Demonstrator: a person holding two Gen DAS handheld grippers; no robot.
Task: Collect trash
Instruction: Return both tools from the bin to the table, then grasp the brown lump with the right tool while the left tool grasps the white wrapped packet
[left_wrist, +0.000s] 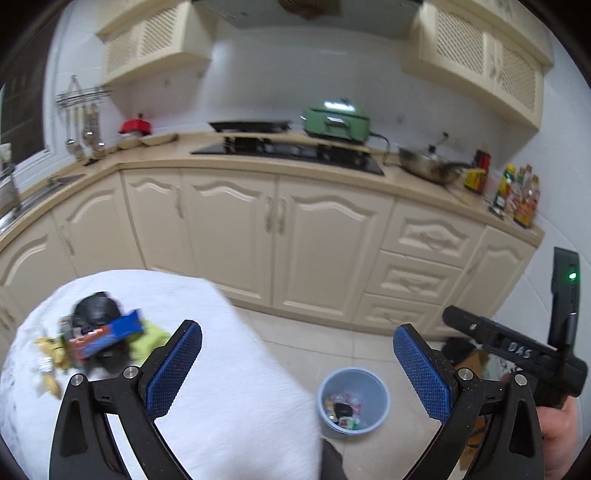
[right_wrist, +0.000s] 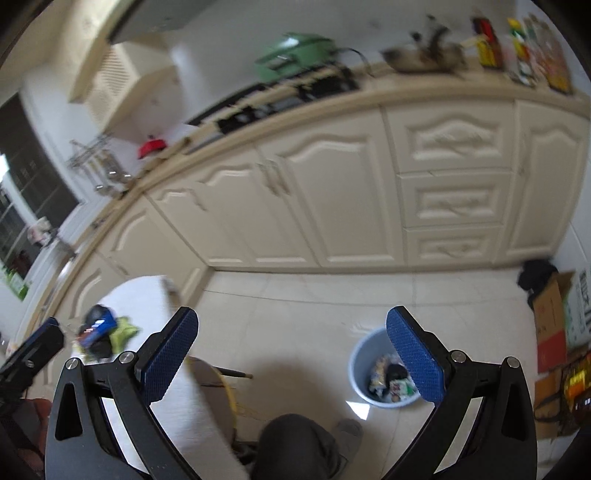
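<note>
Both the left gripper and the right gripper are hanging wide apart while light, crinkly wrappers, easiest pinched by an edge, are sitting on the white table near the bin.

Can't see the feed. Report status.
Left gripper open, right gripper open, both empty. Trash piled on table. Bin on floor, partly filled. Nothing blocking.

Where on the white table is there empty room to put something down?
The white table is bare along its near and right side, from the pile of trash across to the edge by the blue bin. The far left corner is crowded with wrappers. The tiled floor between the cabinets and the bin is bare too.
</note>
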